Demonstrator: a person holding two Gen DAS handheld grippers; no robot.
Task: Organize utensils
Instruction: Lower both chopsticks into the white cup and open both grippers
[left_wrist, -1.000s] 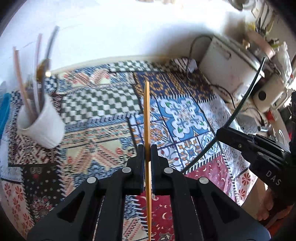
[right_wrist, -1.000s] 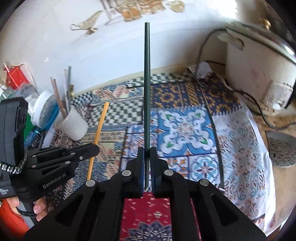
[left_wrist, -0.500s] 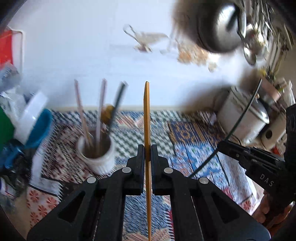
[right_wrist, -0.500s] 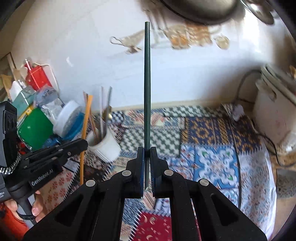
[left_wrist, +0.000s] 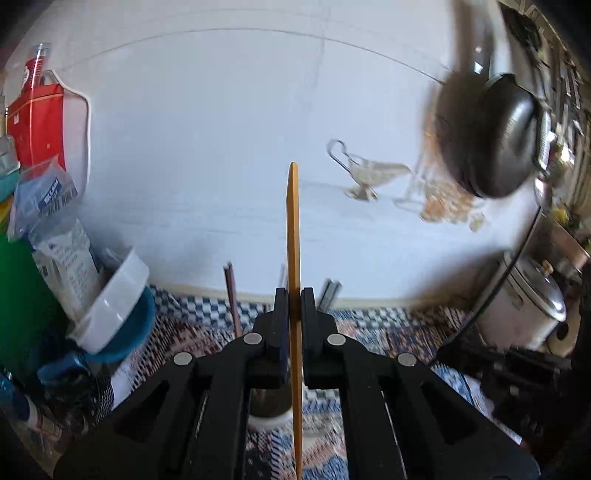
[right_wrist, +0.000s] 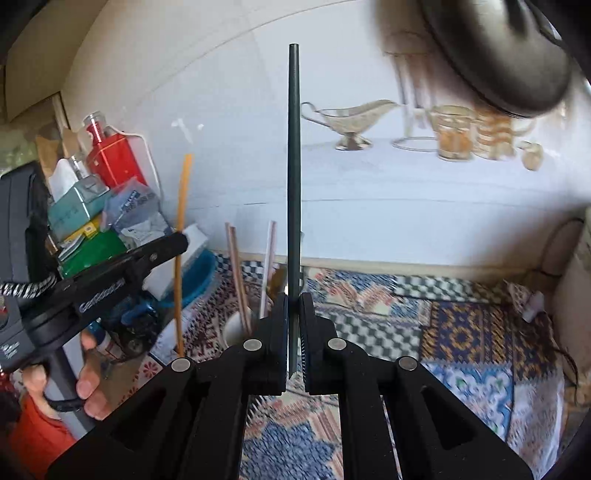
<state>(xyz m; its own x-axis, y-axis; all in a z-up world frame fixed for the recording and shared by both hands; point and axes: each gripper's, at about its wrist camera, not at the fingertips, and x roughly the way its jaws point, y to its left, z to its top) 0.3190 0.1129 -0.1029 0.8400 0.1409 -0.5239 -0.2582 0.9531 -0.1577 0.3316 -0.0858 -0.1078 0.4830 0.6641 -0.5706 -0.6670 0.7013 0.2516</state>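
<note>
Left tool (left_wrist: 293, 306): clamped on an orange chopstick (left_wrist: 293, 229); a flat, slim, smooth stick with a tapered tip, running straight up ahead of the jaws and down behind them
Right tool (right_wrist: 293, 314): clamped on a dark green chopstick (right_wrist: 294, 166); round, matte, blunt-ended, standing straight up from the jaws
White cup (right_wrist: 236, 326): smooth, round; just left of and below the right tool's jaws; holds brown and pale sticks leaning apart
Left view only: the cup (left_wrist: 267, 411) lies under the left tool, mostly hidden by the jaws; a white rice cooker (left_wrist: 524, 310) sits far right
Right view only: a hand (right_wrist: 86, 384) grips the left tool at the left edge, orange chopstick upright
Counter (right_wrist: 461, 332): covered by patterned cloth of checks and tile motifs
Clutter: red tin (right_wrist: 116, 158), green box, blue bowl to the left
</note>
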